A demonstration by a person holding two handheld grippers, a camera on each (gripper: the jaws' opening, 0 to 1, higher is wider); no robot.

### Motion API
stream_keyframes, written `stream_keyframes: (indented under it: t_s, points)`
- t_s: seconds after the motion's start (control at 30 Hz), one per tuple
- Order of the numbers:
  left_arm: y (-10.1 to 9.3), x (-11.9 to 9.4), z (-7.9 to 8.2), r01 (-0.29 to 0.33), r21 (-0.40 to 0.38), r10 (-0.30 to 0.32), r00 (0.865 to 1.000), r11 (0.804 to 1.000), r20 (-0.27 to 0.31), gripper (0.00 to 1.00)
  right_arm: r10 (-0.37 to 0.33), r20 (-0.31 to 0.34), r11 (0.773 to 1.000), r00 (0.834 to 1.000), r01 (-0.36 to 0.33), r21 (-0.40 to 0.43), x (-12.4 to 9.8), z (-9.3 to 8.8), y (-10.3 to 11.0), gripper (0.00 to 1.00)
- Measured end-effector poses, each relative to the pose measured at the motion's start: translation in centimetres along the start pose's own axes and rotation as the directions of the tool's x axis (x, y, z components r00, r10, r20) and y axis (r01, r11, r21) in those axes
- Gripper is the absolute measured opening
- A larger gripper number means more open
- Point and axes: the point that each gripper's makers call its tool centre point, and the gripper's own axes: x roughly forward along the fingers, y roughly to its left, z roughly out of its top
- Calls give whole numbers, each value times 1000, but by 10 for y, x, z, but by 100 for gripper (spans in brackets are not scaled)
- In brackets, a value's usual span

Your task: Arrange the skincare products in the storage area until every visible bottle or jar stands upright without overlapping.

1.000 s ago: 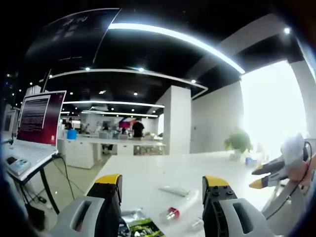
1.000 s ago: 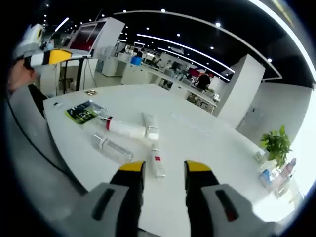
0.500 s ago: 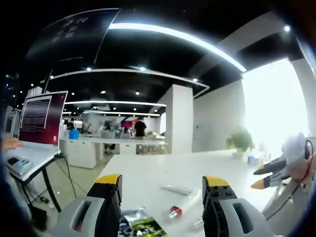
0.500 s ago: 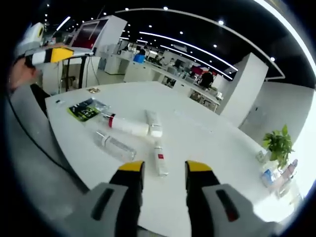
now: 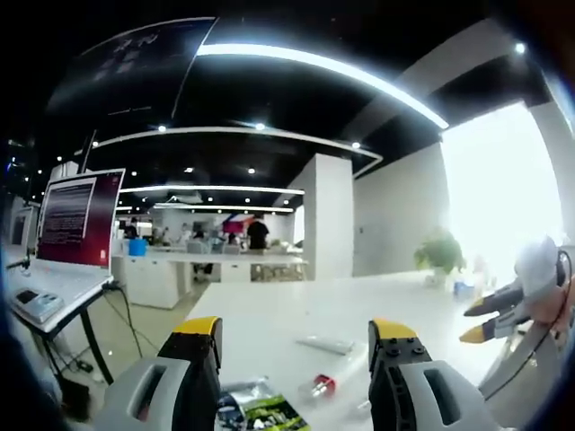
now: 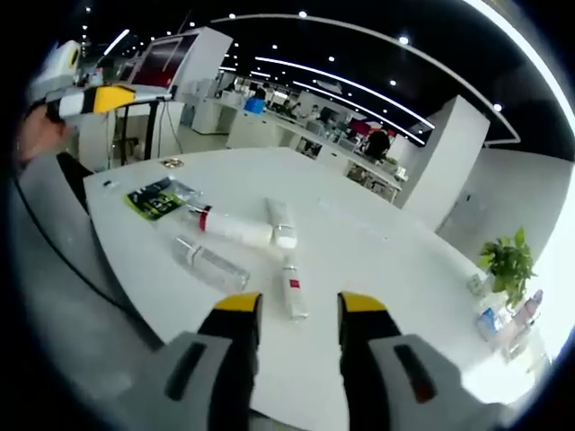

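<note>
On the white table, four skincare items lay flat: a clear bottle, a white bottle with a red cap, a white tube just beside it, and a small white bottle with a red label nearest the right gripper. A green sachet lay near the table edge. The right gripper hovered above the table, jaws apart and empty; the left gripper likewise stood wide, holding nothing.
</note>
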Motion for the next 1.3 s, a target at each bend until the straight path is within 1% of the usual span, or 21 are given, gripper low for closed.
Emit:
stream_keyframes:
  t_s: [0.1, 0.2, 0.23, 0.27, 0.3, 0.33, 0.43, 0.53, 0.67, 0.9, 1.03, 1.17, 1.3]
  points:
    - [2, 0, -1, -6, 14, 6, 1000, 1000, -5, 68, 1, -3, 1000, 1000, -1, -6, 1, 0, 0, 40]
    - [3, 0, -3, -16, 42, 16, 1000, 999, -11, 68, 22, 3, 1000, 1000, -22, 16, 2, 1, 3, 40]
    - [3, 1, -4, -19, 53, 20, 1000, 998, -20, 68, 30, 12, 999, 999, -31, 32, 2, 2, 3, 39]
    - [3, 1, -5, -20, 56, 21, 1000, 998, -23, 68, 31, 17, 999, 999, -31, 41, 3, 2, 3, 36]
    - [4, 1, -7, -22, 65, 25, 999, 998, -37, 67, 31, 39, 997, 999, -34, 76, 3, 5, 2, 34]
    - [4, 2, -9, -23, 73, 27, 999, 997, -46, 67, 40, 64, 993, 997, -47, 104, 3, 9, 2, 35]
    - [4, 2, -9, -24, 83, 28, 998, 996, -49, 67, 68, 83, 986, 994, -80, 147, 3, 11, 4, 35]
    - [4, 2, -9, -28, 84, 32, 998, 996, -47, 67, 75, 80, 985, 994, -87, 149, 4, 10, 5, 35]
    - [5, 2, -11, -31, 90, 36, 998, 995, -59, 67, 93, 61, 985, 994, -100, 141, 5, 7, 8, 35]
    - [4, 3, -14, -27, 112, 36, 996, 993, -76, 67, 101, 89, 986, 991, -111, 121, 4, 12, 12, 35]
    - [6, 4, -18, -39, 141, 53, 994, 989, -94, 67, 108, 76, 988, 991, -116, 104, 5, 11, 14, 35]
    - [7, 4, -19, -45, 146, 60, 993, 988, -100, 67, 112, 87, 989, 990, -119, 88, 5, 14, 17, 35]
    - [7, 5, -22, -44, 159, 62, 992, 986, -112, 67, 121, 83, 989, 989, -128, 77, 5, 14, 19, 35]
